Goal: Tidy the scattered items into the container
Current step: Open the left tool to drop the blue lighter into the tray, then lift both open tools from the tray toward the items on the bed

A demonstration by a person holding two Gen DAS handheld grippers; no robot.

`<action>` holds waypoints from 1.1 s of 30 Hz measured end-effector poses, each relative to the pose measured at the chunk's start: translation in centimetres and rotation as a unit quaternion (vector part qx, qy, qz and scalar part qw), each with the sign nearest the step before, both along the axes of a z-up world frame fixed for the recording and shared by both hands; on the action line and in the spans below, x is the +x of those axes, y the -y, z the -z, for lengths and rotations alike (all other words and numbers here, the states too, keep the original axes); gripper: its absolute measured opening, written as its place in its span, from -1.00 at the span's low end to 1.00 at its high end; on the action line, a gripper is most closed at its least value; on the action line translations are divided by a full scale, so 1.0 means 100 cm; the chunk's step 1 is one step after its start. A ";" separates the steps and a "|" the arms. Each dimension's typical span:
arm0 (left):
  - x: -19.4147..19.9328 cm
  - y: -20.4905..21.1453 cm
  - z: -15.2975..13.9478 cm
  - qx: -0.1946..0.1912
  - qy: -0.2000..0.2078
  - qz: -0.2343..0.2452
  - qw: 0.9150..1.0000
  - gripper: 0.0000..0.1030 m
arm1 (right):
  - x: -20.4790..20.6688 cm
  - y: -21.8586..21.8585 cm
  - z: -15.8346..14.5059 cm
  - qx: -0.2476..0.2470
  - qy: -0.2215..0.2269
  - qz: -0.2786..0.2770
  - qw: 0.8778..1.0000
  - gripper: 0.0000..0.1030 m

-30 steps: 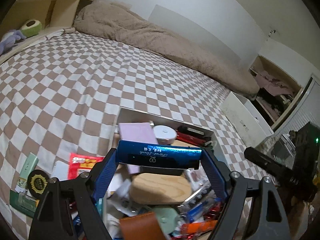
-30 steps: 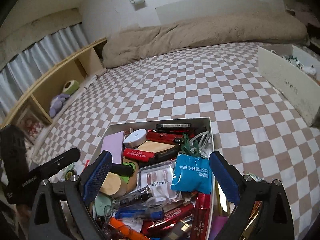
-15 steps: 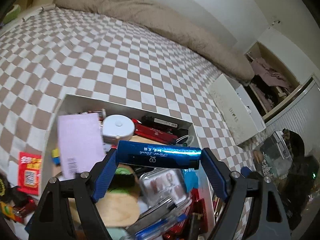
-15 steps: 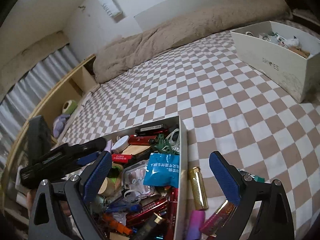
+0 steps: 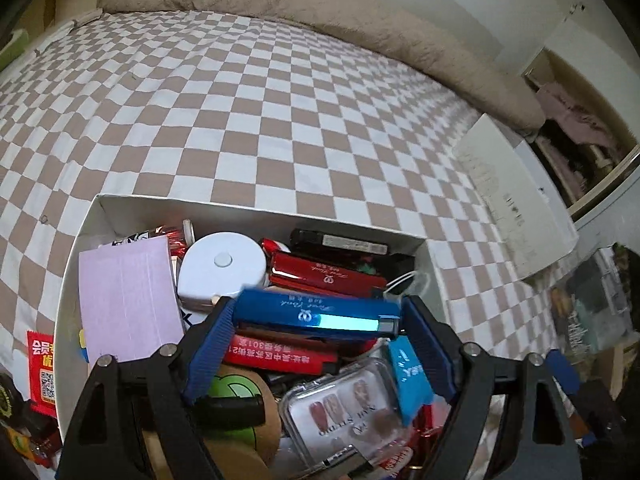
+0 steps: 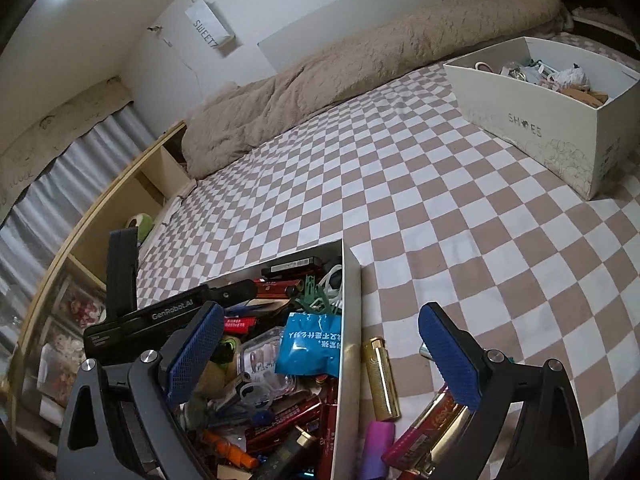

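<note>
My left gripper is shut on a shiny blue tube, held crosswise above the white container, which is full of red boxes, a white round case, a lilac card and a nail set. In the right wrist view my right gripper is open and empty, straddling the container's right wall. A gold tube, a purple tube and a pink-gold tube lie on the bed beside that wall. The left gripper body shows over the container.
A white shoe box with odds and ends stands at the far right of the checkered bed. A red packet and dark items lie left of the container. A beige duvet lies along the wall; a wooden shelf is at left.
My left gripper has carried the blue tube forward and lower over the container. My right gripper has swung right, from over the container to its right wall and the loose tubes.
</note>
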State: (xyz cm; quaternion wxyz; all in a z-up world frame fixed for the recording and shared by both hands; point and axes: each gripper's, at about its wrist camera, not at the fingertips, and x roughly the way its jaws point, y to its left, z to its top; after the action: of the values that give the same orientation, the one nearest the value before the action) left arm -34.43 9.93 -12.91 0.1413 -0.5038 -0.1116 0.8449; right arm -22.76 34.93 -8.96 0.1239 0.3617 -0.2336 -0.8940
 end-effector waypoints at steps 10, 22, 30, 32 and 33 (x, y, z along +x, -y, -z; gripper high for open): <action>0.013 0.010 -0.018 -0.007 -0.025 -0.007 1.000 0.90 | 0.000 0.003 -0.001 0.008 -0.004 -0.003 1.000 0.90; 0.050 0.023 -0.055 -0.035 -0.095 0.002 0.995 1.00 | 0.004 0.016 -0.009 0.042 -0.017 -0.010 0.999 0.90; 0.081 0.033 -0.077 -0.057 -0.138 -0.004 0.989 1.00 | 0.017 0.027 -0.024 0.067 -0.037 -0.008 0.997 1.00; 0.089 0.037 -0.081 -0.059 -0.146 -0.005 0.988 1.00 | 0.023 0.030 -0.031 0.080 -0.049 -0.009 0.996 1.00; 0.093 0.039 -0.083 -0.060 -0.148 -0.006 0.987 1.00 | 0.026 0.032 -0.035 0.088 -0.054 -0.008 0.995 1.00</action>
State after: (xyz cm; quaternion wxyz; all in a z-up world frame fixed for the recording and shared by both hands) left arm -25.13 6.06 -4.61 0.1208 -0.3797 -0.0416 0.9162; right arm -20.21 31.76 -5.50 0.1113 0.3244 -0.1444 -0.9282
